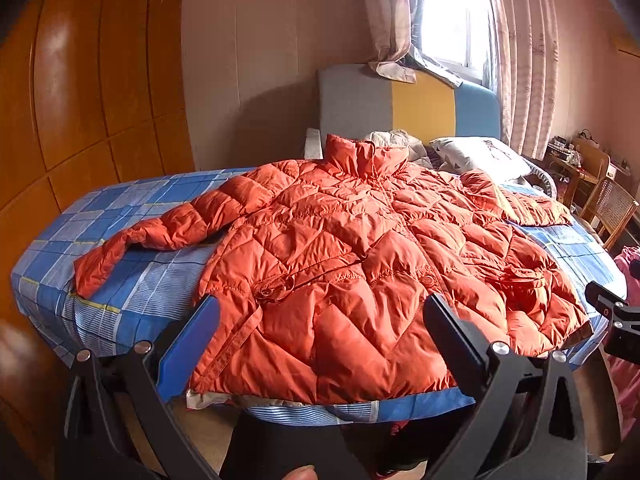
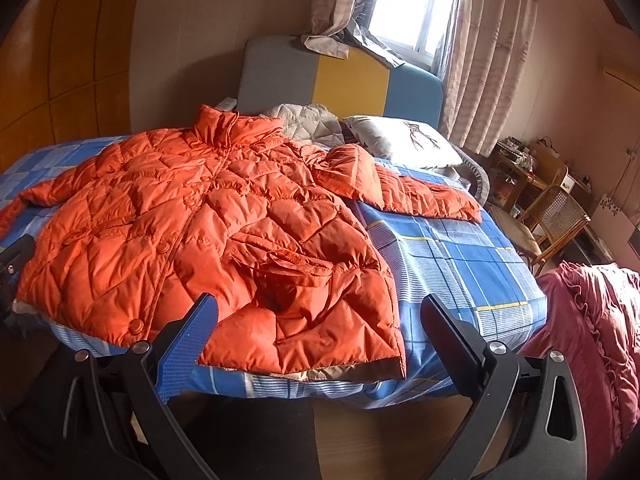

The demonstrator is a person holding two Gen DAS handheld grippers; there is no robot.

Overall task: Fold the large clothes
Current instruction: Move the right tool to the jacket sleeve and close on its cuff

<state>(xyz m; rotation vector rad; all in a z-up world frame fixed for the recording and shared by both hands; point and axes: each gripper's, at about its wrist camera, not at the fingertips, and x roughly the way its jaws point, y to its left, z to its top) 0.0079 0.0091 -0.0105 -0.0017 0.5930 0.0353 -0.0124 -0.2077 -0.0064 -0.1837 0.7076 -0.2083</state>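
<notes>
Left tool (image 1: 320,328) and right tool (image 2: 318,324) both gape wide, holding nothing, near the bed's (image 2: 460,264) near edge. The orange puffer jacket (image 1: 340,264) lies flat, face-up, sleeves spread left and right. Judged light, soft, slippery; grip hem corners or cuffs.

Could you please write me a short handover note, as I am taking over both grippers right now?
Left gripper: open, empty, held off the near edge of the bed, facing the jacket's hem.
Right gripper: open, empty, facing the hem's right corner.
Orange puffer jacket: spread flat, front up, collar toward the headboard, hem at the near edge. Left sleeve and right sleeve both lie out to the sides.
Done: jacket laid out.
Left: every fold; probably sleeves inward first.
</notes>
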